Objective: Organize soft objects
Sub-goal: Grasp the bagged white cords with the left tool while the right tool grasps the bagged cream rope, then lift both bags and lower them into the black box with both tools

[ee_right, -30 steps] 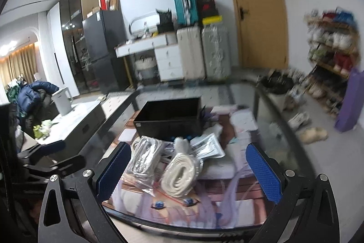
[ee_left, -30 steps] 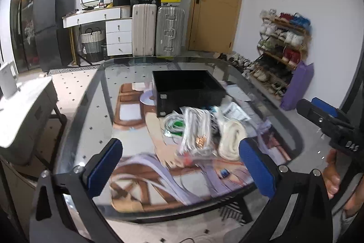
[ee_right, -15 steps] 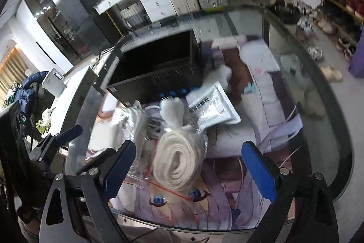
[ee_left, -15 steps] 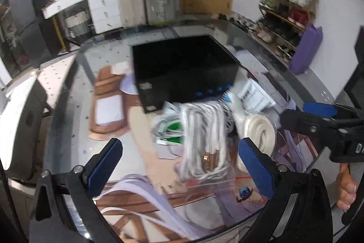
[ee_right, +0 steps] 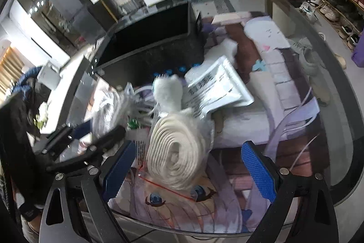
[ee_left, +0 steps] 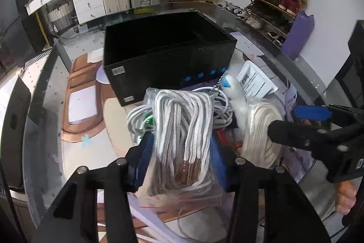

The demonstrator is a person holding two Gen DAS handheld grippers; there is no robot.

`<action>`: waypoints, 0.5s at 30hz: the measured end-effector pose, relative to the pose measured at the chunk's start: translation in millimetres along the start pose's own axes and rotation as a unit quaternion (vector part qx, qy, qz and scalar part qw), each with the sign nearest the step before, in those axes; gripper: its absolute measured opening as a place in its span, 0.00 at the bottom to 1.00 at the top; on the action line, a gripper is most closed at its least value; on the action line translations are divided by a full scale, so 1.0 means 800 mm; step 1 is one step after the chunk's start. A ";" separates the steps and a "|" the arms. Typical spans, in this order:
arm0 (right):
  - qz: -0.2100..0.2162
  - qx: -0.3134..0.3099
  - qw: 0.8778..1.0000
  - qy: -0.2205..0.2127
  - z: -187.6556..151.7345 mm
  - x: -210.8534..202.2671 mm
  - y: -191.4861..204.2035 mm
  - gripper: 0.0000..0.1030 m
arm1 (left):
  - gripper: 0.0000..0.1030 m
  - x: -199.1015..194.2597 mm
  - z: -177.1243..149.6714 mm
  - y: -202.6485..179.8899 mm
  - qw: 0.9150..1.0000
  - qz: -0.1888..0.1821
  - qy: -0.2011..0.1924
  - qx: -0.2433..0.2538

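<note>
Near the surface [ee_left: 54, 106] edge, your left tongs [ee_left: 180, 158] pinched the bagged cord [ee_left: 182, 136]; right tongs [ee_right: 195, 165] spread. Slippery bag could slide free.

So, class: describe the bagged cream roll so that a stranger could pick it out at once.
Start at the open black rectangular storage box on the round glass table. Just in front of it lies a heap of bagged cords; the cream flat webbing wound into a tight spiral sits at its right end, between the right gripper fingers. Its neighbours are loose looped white cords.
</note>
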State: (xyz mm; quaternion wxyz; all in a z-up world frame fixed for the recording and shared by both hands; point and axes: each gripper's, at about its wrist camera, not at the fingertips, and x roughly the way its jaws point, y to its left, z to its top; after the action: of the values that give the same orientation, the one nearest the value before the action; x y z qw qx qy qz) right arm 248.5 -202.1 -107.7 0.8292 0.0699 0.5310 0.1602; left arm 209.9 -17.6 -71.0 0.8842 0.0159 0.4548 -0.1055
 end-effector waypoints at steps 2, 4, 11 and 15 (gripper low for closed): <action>0.003 0.000 1.000 0.004 0.000 0.007 0.003 0.92 | 0.39 -0.003 -0.001 0.002 1.000 -0.002 -0.004 -0.002; -0.002 0.003 1.000 0.009 0.000 0.015 0.006 0.84 | 0.37 -0.007 -0.003 0.004 1.000 -0.003 -0.007 -0.005; -0.016 -0.037 0.999 0.027 -0.006 0.036 0.020 0.50 | 0.36 -0.026 -0.015 0.009 1.000 -0.004 -0.014 -0.015; -0.021 -0.085 0.996 0.023 -0.009 0.031 0.030 0.32 | 0.36 -0.039 -0.019 0.010 1.000 0.000 -0.026 -0.015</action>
State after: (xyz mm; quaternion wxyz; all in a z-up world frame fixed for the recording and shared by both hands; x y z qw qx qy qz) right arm 247.1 -171.4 -125.3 0.8229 -0.0160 0.5357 0.1885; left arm 181.7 -2.7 -55.5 0.8959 -0.0005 0.4330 -0.0992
